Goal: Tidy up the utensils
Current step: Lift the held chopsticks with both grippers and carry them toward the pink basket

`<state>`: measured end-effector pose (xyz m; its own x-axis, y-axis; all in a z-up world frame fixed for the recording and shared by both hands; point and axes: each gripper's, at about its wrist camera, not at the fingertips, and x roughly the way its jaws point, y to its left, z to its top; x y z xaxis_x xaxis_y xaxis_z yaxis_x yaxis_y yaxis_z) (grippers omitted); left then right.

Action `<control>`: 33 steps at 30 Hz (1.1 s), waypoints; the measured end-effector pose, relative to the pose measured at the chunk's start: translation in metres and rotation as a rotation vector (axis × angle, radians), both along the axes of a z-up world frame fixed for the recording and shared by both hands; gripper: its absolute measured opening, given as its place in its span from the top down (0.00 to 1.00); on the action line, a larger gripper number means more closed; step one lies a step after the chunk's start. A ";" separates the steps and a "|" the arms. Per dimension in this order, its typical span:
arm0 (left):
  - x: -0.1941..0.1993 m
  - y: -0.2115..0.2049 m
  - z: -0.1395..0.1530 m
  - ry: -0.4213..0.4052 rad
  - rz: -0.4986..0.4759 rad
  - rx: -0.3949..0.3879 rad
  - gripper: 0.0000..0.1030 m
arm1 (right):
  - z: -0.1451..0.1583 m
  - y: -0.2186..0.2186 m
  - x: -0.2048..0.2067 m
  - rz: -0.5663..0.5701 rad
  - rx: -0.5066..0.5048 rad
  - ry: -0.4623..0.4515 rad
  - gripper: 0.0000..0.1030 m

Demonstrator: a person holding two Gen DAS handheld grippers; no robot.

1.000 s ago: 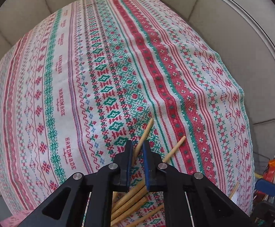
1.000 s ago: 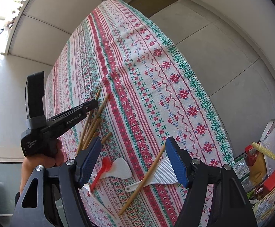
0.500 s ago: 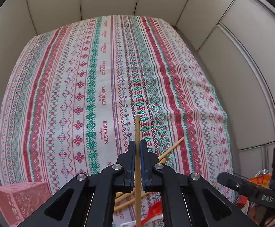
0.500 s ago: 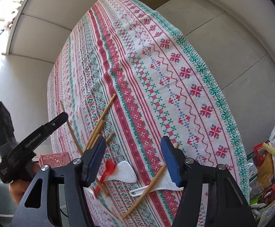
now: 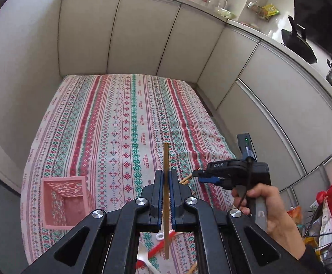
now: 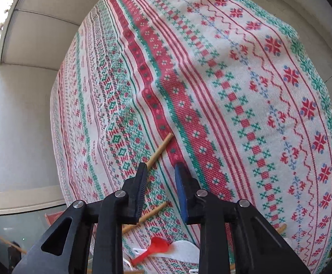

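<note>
My left gripper (image 5: 166, 178) clamps a slim round wooden chopstick (image 5: 166, 159) above the woven patterned tablecloth (image 5: 111, 123); my right gripper (image 6: 161, 171) is closing, its jaws empty.

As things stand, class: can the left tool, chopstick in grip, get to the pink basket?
Probably yes: the left tool holds its chopstick above bare cloth, and the pink basket stands open-topped nearby, nothing between.

A table covered by a striped red, green and white patterned tablecloth (image 5: 124, 123) carries a pink perforated basket (image 5: 64, 202), several loose wooden chopsticks (image 6: 160, 151), a red spoon (image 6: 153, 250) and a white rice paddle (image 6: 184, 251).
</note>
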<state>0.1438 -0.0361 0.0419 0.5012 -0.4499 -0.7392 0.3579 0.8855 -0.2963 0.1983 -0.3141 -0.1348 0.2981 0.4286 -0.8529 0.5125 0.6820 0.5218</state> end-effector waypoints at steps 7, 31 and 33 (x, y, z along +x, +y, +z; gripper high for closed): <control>-0.007 0.033 0.003 -0.029 0.063 -0.038 0.95 | 0.011 0.036 0.025 0.067 -0.225 0.059 0.86; -0.019 0.070 0.002 -0.067 0.109 -0.036 0.95 | 0.006 0.019 0.013 -0.050 -0.104 0.015 0.92; -0.022 0.072 0.008 -0.090 0.108 -0.035 0.95 | 0.011 0.023 0.016 -0.035 -0.158 0.014 0.78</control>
